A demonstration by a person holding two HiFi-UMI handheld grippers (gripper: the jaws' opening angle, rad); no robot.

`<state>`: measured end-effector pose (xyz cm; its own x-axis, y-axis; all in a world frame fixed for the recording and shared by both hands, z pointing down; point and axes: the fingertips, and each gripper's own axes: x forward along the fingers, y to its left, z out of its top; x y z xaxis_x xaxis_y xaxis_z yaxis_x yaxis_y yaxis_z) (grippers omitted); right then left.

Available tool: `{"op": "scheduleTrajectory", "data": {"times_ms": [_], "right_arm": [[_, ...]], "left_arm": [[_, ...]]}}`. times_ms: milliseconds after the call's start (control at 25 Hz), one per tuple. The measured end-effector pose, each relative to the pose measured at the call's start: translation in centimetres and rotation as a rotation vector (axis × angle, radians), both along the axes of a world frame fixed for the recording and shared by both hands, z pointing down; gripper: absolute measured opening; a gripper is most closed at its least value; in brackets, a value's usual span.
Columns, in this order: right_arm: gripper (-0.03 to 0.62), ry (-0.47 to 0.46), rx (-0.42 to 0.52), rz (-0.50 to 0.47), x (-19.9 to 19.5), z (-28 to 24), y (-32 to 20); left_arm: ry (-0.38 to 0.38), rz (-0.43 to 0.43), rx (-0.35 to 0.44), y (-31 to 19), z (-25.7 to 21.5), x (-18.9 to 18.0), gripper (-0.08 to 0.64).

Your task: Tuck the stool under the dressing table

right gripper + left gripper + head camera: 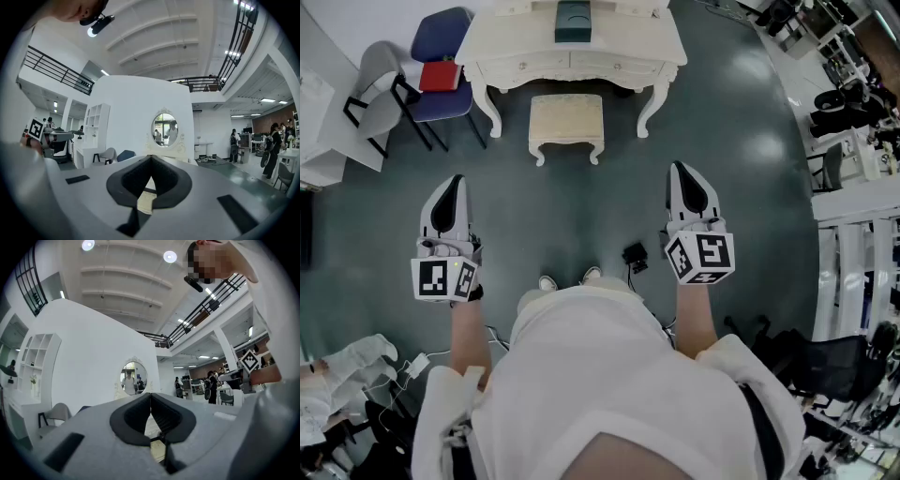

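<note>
A cream stool [567,123] with curved legs stands on the grey floor just in front of the white dressing table [572,52], outside its knee space. My left gripper [455,180] is held out at the left, well short of the stool, jaws shut and empty. At the right my right gripper [678,169] hangs level, also shut on nothing. In the left gripper view the left gripper [150,393] points at the table's oval mirror [133,378]. The right gripper view has the right gripper [151,158] below the same mirror [165,129], with a strip of cream stool [146,201] showing between the pads.
A blue chair [442,66] carrying a red item [441,76] and a grey chair [380,89] stand left of the table. A dark green box [573,21] lies on the tabletop. Cables and a black plug [635,255] lie by my feet. Office chairs and shelving crowd the right side [853,159].
</note>
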<state>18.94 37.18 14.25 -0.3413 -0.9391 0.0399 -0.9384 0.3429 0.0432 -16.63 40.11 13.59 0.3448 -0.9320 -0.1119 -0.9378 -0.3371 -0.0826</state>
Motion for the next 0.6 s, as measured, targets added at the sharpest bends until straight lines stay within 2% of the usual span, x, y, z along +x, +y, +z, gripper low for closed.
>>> {"op": "scheduleTrajectory", "data": {"times_ms": [280,440,600], "right_arm": [[0.000,-0.005,-0.012,-0.014,0.1,0.7,-0.6],[0.002,-0.086,0.012,-0.032,0.8,-0.2,-0.9],[0.002,-0.083,0.030,-0.040,1.5,-0.5,-1.9]], "left_arm": [[0.001,-0.003,0.000,-0.3,0.2,0.6,0.017],[0.007,-0.012,-0.001,-0.3,0.3,1.0,0.017],[-0.002,-0.036,0.008,-0.5,0.1,1.4,0.017]]}}
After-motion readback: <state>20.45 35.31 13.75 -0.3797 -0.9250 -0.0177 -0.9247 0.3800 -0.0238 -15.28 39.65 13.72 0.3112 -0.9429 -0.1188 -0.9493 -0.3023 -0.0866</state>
